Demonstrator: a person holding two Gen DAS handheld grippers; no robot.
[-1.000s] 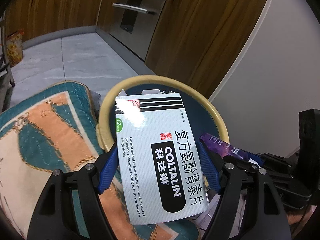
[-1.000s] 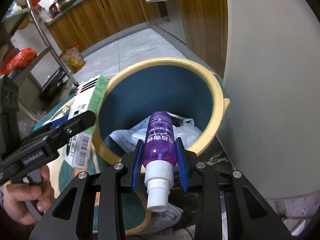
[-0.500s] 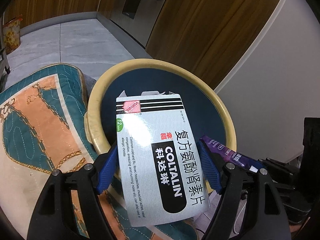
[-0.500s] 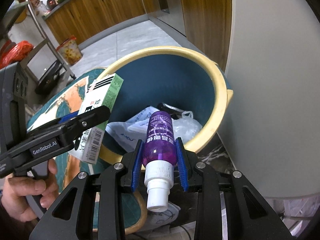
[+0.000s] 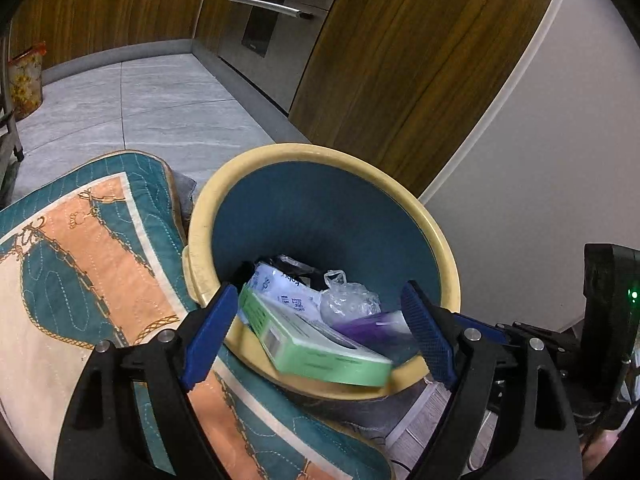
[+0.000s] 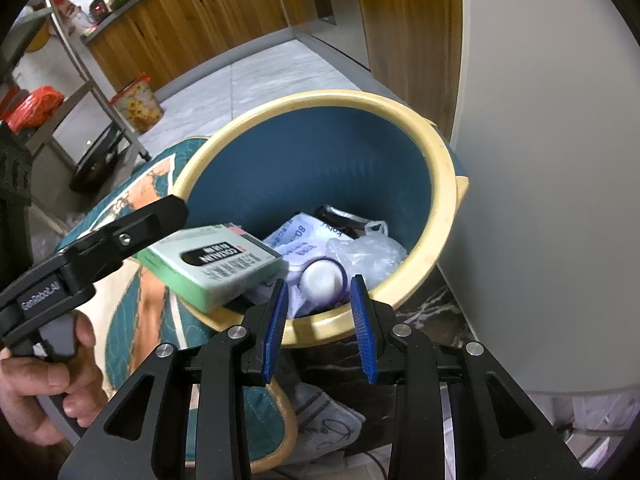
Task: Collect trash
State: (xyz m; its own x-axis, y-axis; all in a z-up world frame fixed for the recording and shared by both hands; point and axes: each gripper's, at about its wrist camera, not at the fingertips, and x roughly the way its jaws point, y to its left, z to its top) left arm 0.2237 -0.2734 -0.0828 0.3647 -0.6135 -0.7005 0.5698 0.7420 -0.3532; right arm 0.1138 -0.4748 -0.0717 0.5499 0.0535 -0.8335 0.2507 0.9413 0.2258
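A blue trash bin with a yellow rim [image 5: 440,240] [image 6: 440,148] stands beside the white wall. My left gripper [image 5: 320,328] is open; the green and white Coltalin medicine box [image 5: 316,344] [image 6: 212,264] is free of it and tips over the bin's near rim, blurred. My right gripper [image 6: 320,308] is open; the purple spray bottle [image 6: 322,278] [image 5: 372,326] is loose, cap toward the camera, dropping into the bin. Crumpled plastic bags [image 6: 364,248] and white packaging [image 5: 280,288] lie inside the bin.
A teal and orange patterned cushion [image 5: 80,264] lies left of the bin. Wooden cabinets [image 5: 380,60] and a steel oven front [image 5: 272,28] stand behind. A metal rack [image 6: 80,80] and a flowered container [image 6: 138,106] stand at the far left. Grey tiled floor [image 5: 160,120] lies beyond.
Both grippers opened. The medicine box left my left gripper and tips into the bin. The purple bottle left my right gripper and falls into the bin.
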